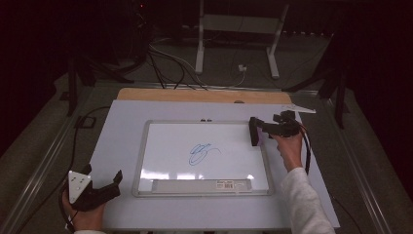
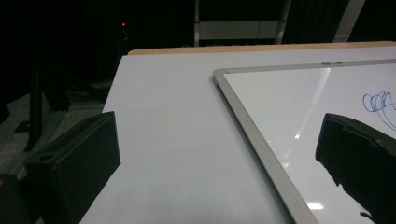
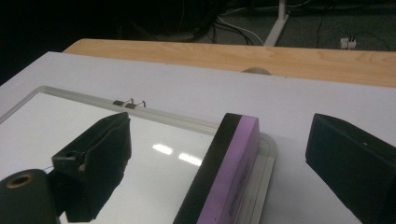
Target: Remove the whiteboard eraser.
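A whiteboard [image 1: 229, 161] in a silver frame lies flat on the table, with a blue scribble [image 1: 200, 153] near its middle. A purple and black eraser [image 1: 253, 137] stands on its long edge at the board's right frame. My right gripper [image 1: 258, 127] is open, one jaw on each side of the eraser [image 3: 224, 177] with a gap at both sides. My left gripper [image 1: 103, 174] is open and holds nothing, low at the table's front left, just left of the board. In the left gripper view the board's frame [image 2: 254, 135] runs between its jaws, with the scribble [image 2: 380, 105] at far right.
A white sheet [image 1: 122, 126] covers the table, and bare wood [image 1: 195, 95] shows at the far edge. A grey tray strip [image 1: 202, 185] lines the board's near edge. Small clips [image 3: 128, 103] sit on its far frame. Cables and stand legs [image 1: 199, 53] lie on the floor beyond.
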`<action>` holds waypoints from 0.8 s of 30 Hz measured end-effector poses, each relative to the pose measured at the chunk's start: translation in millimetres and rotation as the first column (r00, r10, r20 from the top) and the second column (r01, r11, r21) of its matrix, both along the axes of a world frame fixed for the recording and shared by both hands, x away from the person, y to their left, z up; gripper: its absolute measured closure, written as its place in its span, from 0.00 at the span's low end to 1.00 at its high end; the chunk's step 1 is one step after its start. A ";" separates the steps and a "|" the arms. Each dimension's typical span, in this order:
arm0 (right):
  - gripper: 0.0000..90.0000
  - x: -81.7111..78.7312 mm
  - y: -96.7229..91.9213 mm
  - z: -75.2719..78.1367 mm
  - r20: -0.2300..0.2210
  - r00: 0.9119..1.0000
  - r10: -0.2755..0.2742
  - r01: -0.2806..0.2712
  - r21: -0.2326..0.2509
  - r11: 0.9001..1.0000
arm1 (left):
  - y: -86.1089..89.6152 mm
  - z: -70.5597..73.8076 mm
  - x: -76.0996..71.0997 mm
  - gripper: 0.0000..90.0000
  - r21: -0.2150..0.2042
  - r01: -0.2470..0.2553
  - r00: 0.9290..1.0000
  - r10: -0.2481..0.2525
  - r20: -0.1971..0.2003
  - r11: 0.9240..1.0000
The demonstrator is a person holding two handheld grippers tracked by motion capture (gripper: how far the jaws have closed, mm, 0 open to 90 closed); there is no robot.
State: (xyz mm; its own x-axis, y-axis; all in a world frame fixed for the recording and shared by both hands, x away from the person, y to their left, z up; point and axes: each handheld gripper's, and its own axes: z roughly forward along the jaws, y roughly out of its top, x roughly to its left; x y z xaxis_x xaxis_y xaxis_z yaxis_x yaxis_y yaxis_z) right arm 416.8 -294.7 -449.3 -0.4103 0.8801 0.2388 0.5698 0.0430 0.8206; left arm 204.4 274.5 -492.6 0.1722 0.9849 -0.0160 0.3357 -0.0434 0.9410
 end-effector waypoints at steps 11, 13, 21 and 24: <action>0.17 8.3 -1.5 -13.9 -0.078 0.997 -0.012 0.015 0.029 0.999 | -1.0 -0.4 0.3 0.01 0.001 0.005 1.000 -0.005 -0.003 1.000; 0.18 9.1 -1.6 -16.7 -0.088 0.996 -0.018 0.020 0.028 0.999 | -1.0 -0.3 0.3 0.01 0.001 0.006 1.000 -0.006 -0.003 1.000; 0.46 10.6 -2.5 -24.6 -0.153 0.987 -0.048 0.048 0.001 0.999 | -1.4 -0.2 0.0 0.01 0.006 0.007 1.000 -0.007 -0.002 1.000; 0.57 11.0 -3.3 -26.5 -0.178 0.983 -0.053 0.054 0.002 0.999 | -1.6 -0.2 0.0 0.01 0.006 0.008 1.000 -0.008 -0.002 1.000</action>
